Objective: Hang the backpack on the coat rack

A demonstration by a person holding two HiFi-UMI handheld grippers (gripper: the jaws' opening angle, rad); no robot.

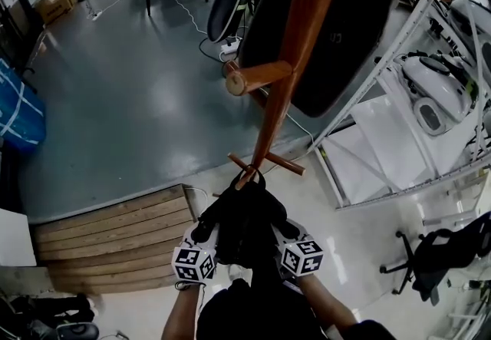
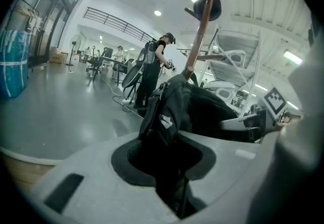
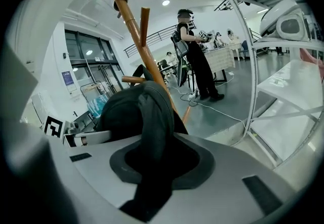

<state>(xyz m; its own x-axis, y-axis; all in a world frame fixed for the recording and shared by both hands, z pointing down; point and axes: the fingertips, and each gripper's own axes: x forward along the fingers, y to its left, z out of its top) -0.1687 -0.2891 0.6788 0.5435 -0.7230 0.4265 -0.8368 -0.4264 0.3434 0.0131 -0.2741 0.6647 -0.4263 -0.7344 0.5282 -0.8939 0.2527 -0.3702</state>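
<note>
- The left tongs [image 2: 169, 167] were clamped on a dark fold of the black fabric backpack [image 1: 244, 217]. So thin a bite of cloth could slip under load and drop that side.
- The backpack hung between both tongs, close by the pole and below the pegs, not yet hooked. On the way up it could snag under the lower peg [image 1: 257, 77].
- The right tongs [image 3: 152, 167] were closed on a black strap. An uneven lift could twist the loop.
- The brown wooden coat rack [image 1: 295, 39] stood free. A hard shove might tip it.
</note>
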